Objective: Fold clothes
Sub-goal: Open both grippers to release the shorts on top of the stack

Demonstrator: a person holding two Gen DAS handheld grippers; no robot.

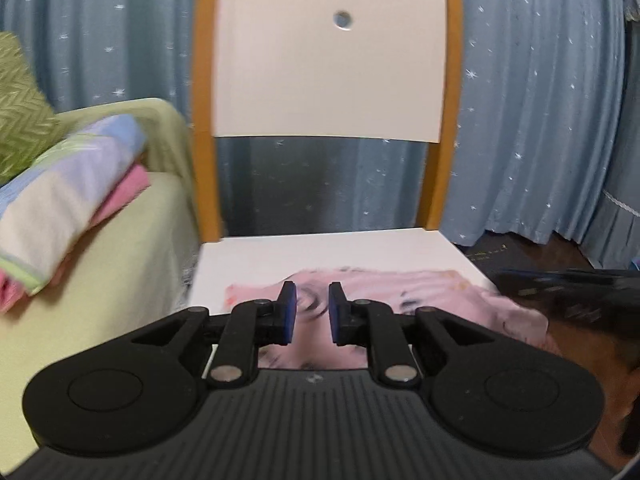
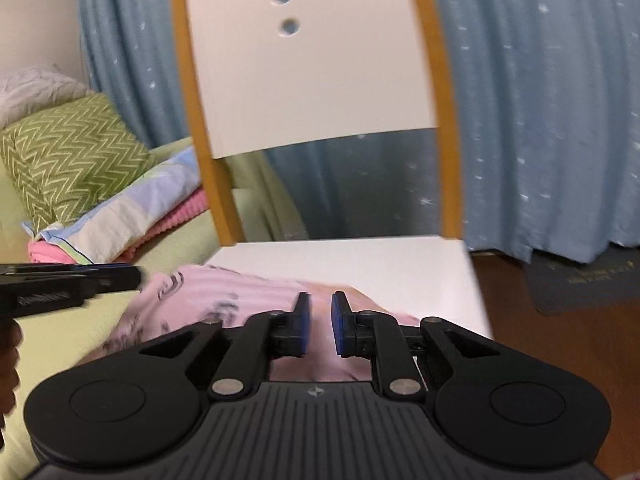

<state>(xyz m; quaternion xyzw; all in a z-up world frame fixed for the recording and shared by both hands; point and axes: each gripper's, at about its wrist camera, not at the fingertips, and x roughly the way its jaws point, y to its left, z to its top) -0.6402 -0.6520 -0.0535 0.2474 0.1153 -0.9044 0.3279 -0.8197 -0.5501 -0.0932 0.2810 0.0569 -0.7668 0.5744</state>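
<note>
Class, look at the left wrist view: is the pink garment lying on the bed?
No, the pink garment lies on the white chair seat.

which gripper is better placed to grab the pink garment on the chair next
Probably the right. The right gripper is open directly over the pink garment. The left gripper, also open, sits over the cloth too, so the edge is slight.

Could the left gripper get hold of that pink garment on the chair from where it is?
Probably yes. The left gripper is open right over the pink garment on the chair seat, with nothing between them; the right gripper works further along the cloth.
</note>
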